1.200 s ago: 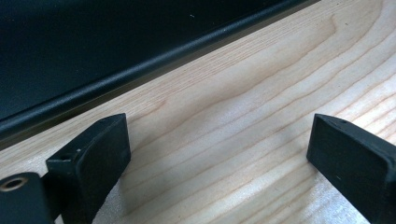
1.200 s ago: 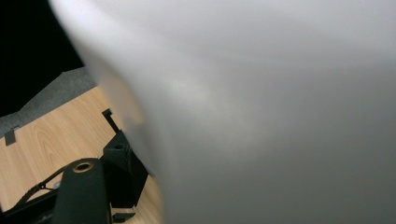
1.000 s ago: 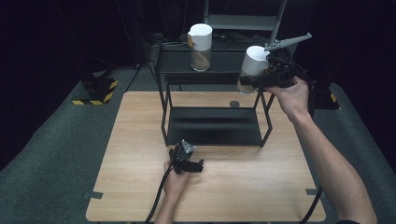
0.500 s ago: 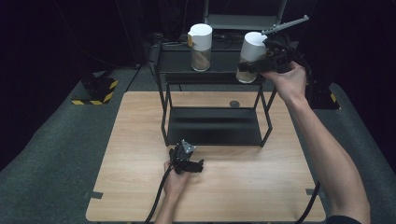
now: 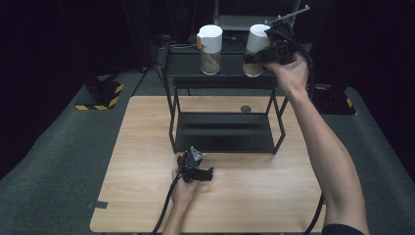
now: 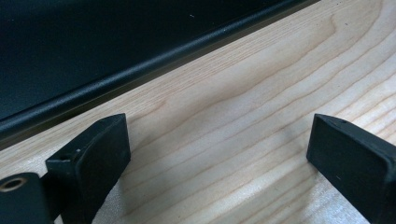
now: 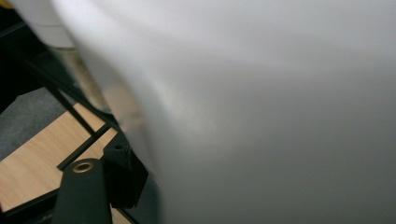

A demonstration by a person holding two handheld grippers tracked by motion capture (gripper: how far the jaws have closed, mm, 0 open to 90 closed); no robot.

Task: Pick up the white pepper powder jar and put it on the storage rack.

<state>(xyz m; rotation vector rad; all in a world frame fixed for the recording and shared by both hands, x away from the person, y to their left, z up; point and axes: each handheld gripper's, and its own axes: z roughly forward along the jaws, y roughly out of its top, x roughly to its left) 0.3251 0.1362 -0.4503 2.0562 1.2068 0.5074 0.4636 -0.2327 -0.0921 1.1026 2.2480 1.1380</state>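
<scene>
Black right tongs [image 5: 257, 58]: raised to the top shelf of the rack, gripped in the person's right hand [image 5: 289, 73], pinching the right-hand canister.
Right-hand canister [image 5: 255, 50]: white cap above, clear lower part with brownish contents; its base is at the top shelf [image 5: 230, 66], slightly tilted, and whether it rests there or is just above I cannot tell. In the right gripper view its white wall [image 7: 261, 107] is blurred and very close, with one black jaw pressed against its left edge; the other jaw is hidden behind it.
Second canister [image 5: 210, 50]: upright on the same shelf, to the left of the held one, apart from it.
Left tongs [image 5: 200, 174]: resting low on the bench, held by the left hand [image 5: 183, 188], in front of the rack. In the left gripper view the jaws stand wide apart with bare wood grain between them, gripping nothing.
Rack [image 5: 222, 132]: black metal frame at the far middle of the bench, with a dark lower shelf; its front rail [image 6: 140, 74] runs just beyond the left tongs.
Bench [image 5: 147, 147]: light wood, with a small round dark disc [image 5: 245, 108] lying behind the rack.
</scene>
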